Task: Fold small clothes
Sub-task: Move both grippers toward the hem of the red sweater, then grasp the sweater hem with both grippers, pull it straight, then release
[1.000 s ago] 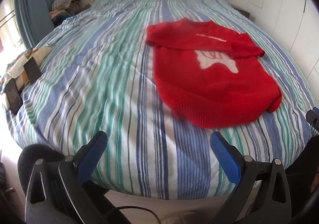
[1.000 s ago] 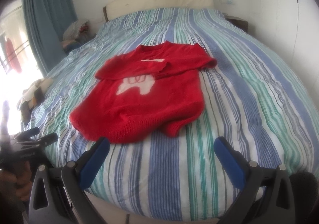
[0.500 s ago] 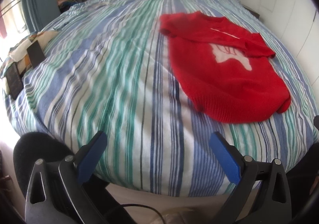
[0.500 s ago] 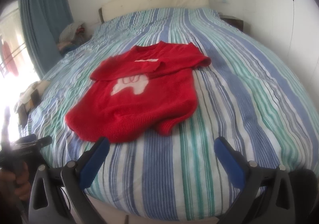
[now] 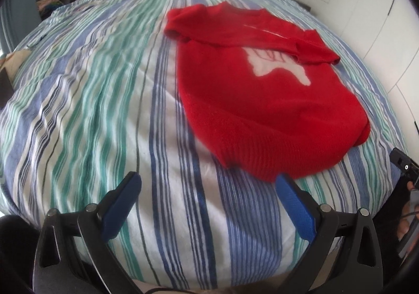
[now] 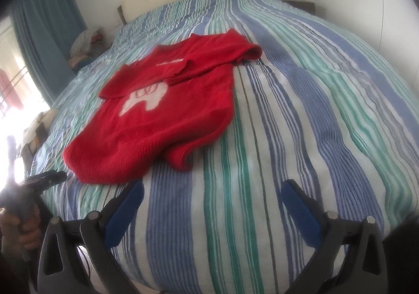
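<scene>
Striped bedding (image 5: 110, 116) fills the room's bed, and a red knitted sweater (image 5: 267, 100) lies flat on it, sleeves folded across the chest, hem toward the foot edge. Both grippers gape empty: the left gripper (image 5: 207, 189) sits just short of the hem's left corner, the right gripper (image 6: 212, 196) near the right corner, with open bed either side

The sweater (image 5: 267, 100) lies flat on the bed (image 5: 104, 111), its hem toward the foot and its sleeves folded across the chest. The left hand-held gripper (image 5: 207, 197) hovers at the foot, left of the hem; the right hand-held gripper (image 6: 212, 205) is right of it. A pile of clothes (image 6: 83, 43) sits beside the bed's head.
</scene>
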Available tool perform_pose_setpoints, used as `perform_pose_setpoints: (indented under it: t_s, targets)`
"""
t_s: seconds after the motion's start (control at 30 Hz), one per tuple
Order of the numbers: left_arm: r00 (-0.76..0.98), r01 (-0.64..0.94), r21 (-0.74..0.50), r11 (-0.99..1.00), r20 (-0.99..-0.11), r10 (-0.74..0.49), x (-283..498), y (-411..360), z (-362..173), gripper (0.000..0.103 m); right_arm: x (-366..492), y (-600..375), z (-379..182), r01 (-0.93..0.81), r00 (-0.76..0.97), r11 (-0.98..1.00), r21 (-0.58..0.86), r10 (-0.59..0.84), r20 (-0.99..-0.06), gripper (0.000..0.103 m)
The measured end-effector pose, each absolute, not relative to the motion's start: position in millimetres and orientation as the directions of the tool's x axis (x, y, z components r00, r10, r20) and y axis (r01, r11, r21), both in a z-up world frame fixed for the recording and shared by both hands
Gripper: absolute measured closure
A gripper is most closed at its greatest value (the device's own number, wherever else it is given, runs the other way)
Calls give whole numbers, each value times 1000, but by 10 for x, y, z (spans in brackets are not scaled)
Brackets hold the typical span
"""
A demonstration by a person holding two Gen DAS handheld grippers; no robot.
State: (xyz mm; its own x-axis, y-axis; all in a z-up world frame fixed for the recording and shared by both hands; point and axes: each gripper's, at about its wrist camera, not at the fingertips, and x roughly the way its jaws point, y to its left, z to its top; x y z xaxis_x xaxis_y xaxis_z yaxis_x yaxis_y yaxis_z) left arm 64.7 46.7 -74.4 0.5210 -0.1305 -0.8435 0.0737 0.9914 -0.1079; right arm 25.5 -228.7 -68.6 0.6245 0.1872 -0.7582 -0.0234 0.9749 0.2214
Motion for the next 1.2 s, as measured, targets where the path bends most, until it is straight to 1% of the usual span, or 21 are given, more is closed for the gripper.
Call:
perform_pose_setpoints:
  t_s: [0.17, 0.47, 0.63, 0.7, 0.73, 0.8, 0.83, 0.9, 0.97, 1.0, 1.03, 1.07, 1.1, 1.13, 1.17, 1.2]
  targets:
    - [513, 25, -34, 999, -858, -42, 652, 458, -741, 1, 229, -2207, -687, -43, 624, 976, 215, 194, -757, 0]
    - [541, 7, 32, 999, -841, 23, 666, 464, -655, 1, 252, -2058, -723, -54, 611, 978, 202, 192, -768, 0]
    - [544, -1, 38, 999, -839, 32, 682, 491, -669, 1, 248, -2037, -739, -48, 608, 978, 202, 189, -771, 0]
    - [543, 10, 12, 1000, -840, 5, 687, 513, -685, 1, 239, -2020, -744, -58, 610, 978, 201, 194, -768, 0]
    - [542, 28, -30, 999, -839, -41, 691, 523, -697, 1, 235, -2015, -749, -66, 612, 977, 202, 199, -765, 0]
    - [526, 97, -178, 979, -826, -202, 736, 566, -760, 1, 257, -2014, -762, -85, 618, 974, 211, 218, -755, 0]
    - [506, 117, -233, 965, -822, -260, 778, 562, -815, 1, 288, -2021, -777, -98, 626, 970, 222, 234, -744, 0]
    - [485, 134, -293, 947, -814, -321, 870, 550, -909, 2, 415, -2033, -851, -123, 622, 965, 231, 257, -740, 0]
    - [481, 157, -328, 931, -798, -363, 939, 494, -954, 5, 585, -2043, -954, -149, 599, 955, 257, 294, -745, 9]
    - [480, 171, -346, 923, -789, -384, 961, 468, -954, 20, 671, -2045, -1000, -168, 586, 943, 286, 329, -741, 23]
    - [468, 188, -367, 911, -782, -411, 981, 436, -948, 47, 751, -2047, -1042, -188, 574, 930, 315, 364, -734, 35]
    - [448, 205, -388, 899, -779, -439, 996, 413, -941, 62, 817, -2060, -1078, -198, 573, 922, 334, 385, -724, 39]
    - [426, 219, -408, 886, -777, -463, 1000, 400, -923, 94, 866, -2084, -1098, -199, 575, 918, 344, 393, -717, 54]
    - [412, 228, -422, 878, -775, -479, 991, 404, -882, 93, 901, -2111, -1104, -200, 568, 912, 359, 406, -716, 80]
    - [411, 238, -431, 870, -767, -492, 958, 434, -812, 93, 922, -2144, -1091, -204, 548, 899, 388, 433, -715, 91]
    - [408, 252, -443, 860, -757, -510, 923, 486, -727, 93, 910, -2192, -1041, -211, 528, 883, 419, 464, -711, 96]
